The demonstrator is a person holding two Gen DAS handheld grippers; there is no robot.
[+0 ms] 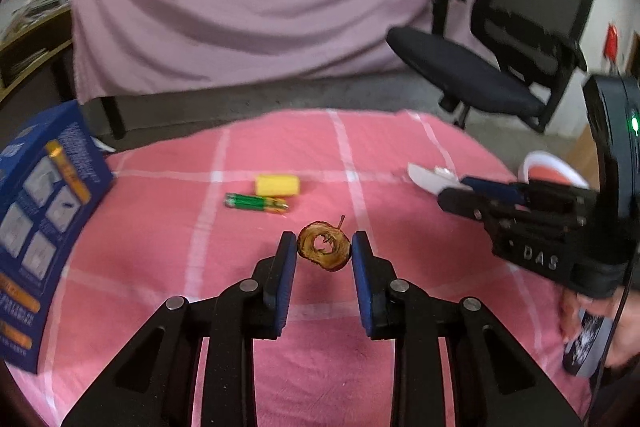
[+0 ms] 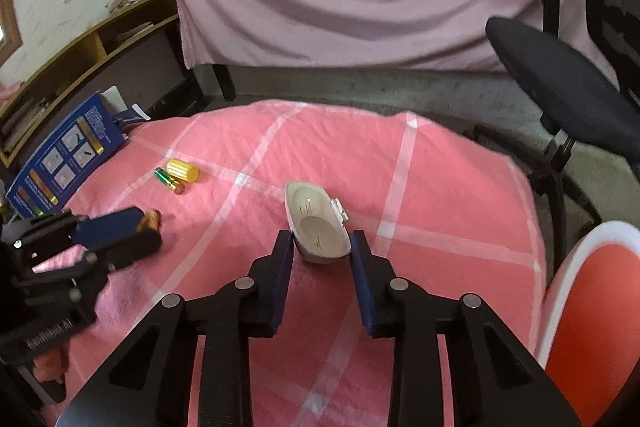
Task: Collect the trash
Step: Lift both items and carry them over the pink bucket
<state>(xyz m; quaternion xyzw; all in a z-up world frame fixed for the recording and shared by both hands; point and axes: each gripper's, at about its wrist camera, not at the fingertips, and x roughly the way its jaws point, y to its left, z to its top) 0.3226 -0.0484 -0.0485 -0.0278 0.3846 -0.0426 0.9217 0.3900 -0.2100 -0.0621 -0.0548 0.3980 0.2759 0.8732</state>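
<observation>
My left gripper (image 1: pixel 324 249) is shut on a brown dried fruit slice (image 1: pixel 324 247) with a hole in its middle, held just above the pink checked cloth (image 1: pixel 320 327). It also shows in the right wrist view (image 2: pixel 150 221), between the left gripper's fingers. My right gripper (image 2: pixel 322 245) is shut on a white oval container (image 2: pixel 316 223), which also shows in the left wrist view (image 1: pixel 430 181). A green battery (image 1: pixel 256 203) and a yellow cylinder (image 1: pixel 277 185) lie on the cloth further out.
A blue printed box (image 1: pixel 44 219) stands at the table's left edge. A red bin with a white rim (image 2: pixel 592 311) is at the right. A black office chair (image 1: pixel 500 67) stands beyond the table, before a pink draped sheet. Shelves are at far left.
</observation>
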